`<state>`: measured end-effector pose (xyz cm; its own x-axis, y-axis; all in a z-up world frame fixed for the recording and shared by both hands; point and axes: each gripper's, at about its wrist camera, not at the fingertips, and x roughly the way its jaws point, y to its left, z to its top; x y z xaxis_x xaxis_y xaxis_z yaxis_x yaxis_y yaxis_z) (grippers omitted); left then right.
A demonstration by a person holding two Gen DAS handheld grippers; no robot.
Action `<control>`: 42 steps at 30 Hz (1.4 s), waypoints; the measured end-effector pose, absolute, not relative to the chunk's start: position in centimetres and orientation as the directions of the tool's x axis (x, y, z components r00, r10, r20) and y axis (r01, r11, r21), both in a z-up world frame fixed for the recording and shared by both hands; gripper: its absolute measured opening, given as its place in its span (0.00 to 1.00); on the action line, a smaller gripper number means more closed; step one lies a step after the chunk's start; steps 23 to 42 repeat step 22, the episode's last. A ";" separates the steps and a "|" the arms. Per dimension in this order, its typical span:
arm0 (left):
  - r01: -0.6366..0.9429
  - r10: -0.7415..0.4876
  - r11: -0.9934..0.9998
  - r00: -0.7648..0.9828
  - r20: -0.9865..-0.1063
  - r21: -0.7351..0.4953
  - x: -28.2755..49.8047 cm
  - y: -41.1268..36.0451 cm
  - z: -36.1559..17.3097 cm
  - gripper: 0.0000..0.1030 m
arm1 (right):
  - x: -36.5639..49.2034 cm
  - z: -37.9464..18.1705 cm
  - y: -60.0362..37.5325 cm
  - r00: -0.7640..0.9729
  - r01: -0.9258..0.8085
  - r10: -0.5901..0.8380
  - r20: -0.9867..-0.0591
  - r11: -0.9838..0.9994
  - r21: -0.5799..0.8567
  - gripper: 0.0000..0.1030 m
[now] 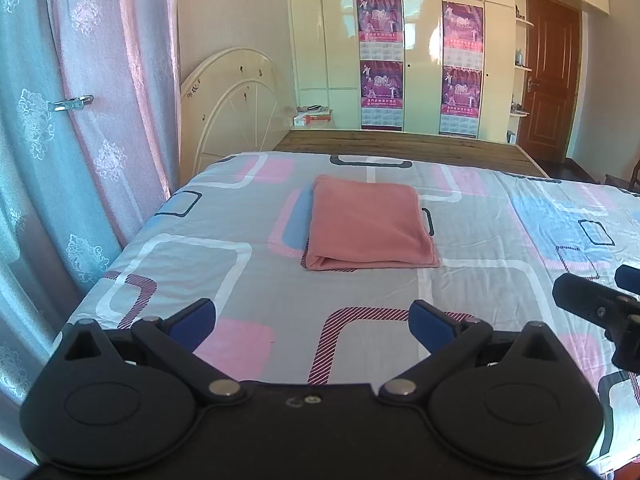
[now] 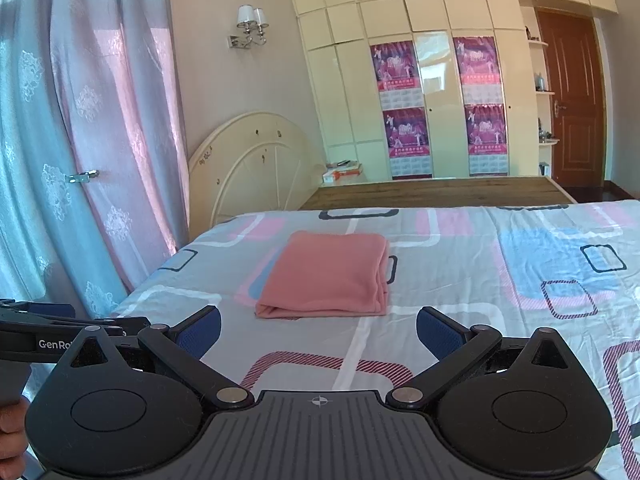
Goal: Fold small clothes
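Observation:
A salmon-pink garment [image 1: 368, 228] lies folded into a neat rectangle on the patterned bed sheet [image 1: 280, 292]; it also shows in the right wrist view [image 2: 328, 276]. My left gripper [image 1: 312, 320] is open and empty, held above the sheet well short of the garment. My right gripper [image 2: 318, 330] is open and empty, also short of the garment, to the right of the left one. The right gripper's body shows at the right edge of the left wrist view [image 1: 600, 308]. The left gripper's body shows at the left edge of the right wrist view [image 2: 48, 336].
Curtains [image 1: 80, 120] hang along the left side of the bed. A cream headboard [image 1: 236, 100] leans against the far wall. A wooden bed frame edge [image 1: 400, 146] lies beyond the sheet, then wardrobes with posters [image 1: 380, 60] and a brown door [image 1: 552, 80].

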<state>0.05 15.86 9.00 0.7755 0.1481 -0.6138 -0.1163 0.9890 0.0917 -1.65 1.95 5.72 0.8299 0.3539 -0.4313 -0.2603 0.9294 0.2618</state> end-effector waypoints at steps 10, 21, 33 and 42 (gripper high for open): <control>-0.115 0.148 0.989 0.774 -0.616 0.093 0.2 15.8 9.0 0.99 | -1.0 5.5 2.0 0.825 -0.265 0.360 -0.436 0.927 0.265 1.00; -0.086 0.117 0.993 0.769 -0.628 0.079 2.6 15.4 6.5 0.99 | 0.3 4.2 1.3 0.814 -0.232 0.341 -0.470 0.933 0.275 1.00; -0.074 0.100 0.995 0.769 -0.631 0.067 3.2 15.6 6.1 1.00 | 0.5 3.9 1.2 0.812 -0.224 0.335 -0.478 0.935 0.275 1.00; -0.074 0.100 0.995 0.769 -0.631 0.067 3.2 15.6 6.1 1.00 | 0.5 3.9 1.2 0.812 -0.224 0.335 -0.478 0.935 0.275 1.00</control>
